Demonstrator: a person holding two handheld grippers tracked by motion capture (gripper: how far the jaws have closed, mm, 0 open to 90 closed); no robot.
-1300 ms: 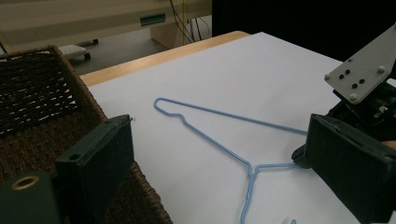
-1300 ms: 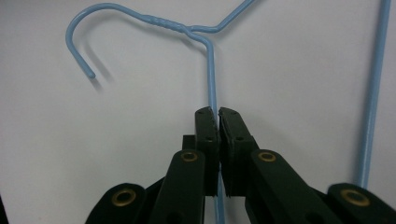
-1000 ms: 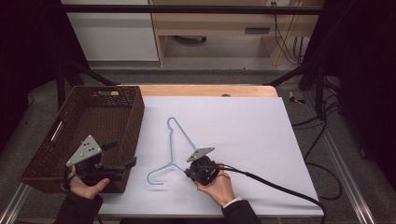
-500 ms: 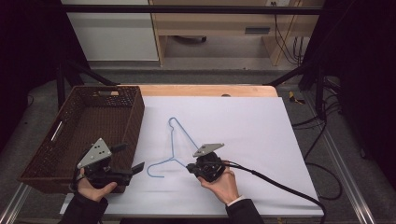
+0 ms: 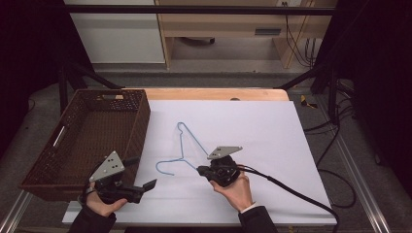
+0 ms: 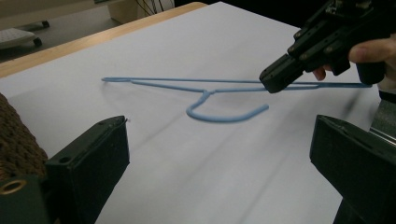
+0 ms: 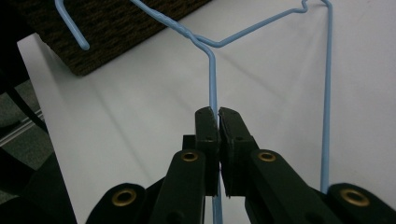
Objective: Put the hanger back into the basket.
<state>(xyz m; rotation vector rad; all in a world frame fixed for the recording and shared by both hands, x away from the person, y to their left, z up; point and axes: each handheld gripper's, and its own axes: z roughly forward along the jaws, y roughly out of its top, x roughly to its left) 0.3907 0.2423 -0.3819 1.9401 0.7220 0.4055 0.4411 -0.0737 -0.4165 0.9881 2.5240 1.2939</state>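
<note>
A light-blue wire hanger (image 5: 181, 145) is near the middle of the white sheet, its hook (image 5: 164, 165) pointing toward the basket. My right gripper (image 5: 201, 171) is shut on one wire of the hanger (image 7: 212, 70); in the right gripper view the jaws (image 7: 216, 113) press together on it. The gripped side looks raised and throws a shadow, while the far corner (image 6: 105, 79) stays low by the sheet. My left gripper (image 5: 142, 173) is open and empty at the front left, beside the basket's corner. In its own view its jaws (image 6: 219, 123) stand wide, facing the hanger (image 6: 205, 91) and the right gripper (image 6: 273, 80).
A dark woven basket (image 5: 138, 131) with nothing visible inside stands at the table's left edge, close to my left hand. The white sheet (image 5: 262, 131) covers most of the wooden table. A black cable (image 5: 291, 187) trails right from the right gripper. Shelving and cables stand beyond the far edge.
My left gripper has moved right and toward the front edge, away from the basket's front wall. My right gripper has shifted a little right and up, raising the hanger's hook end.
</note>
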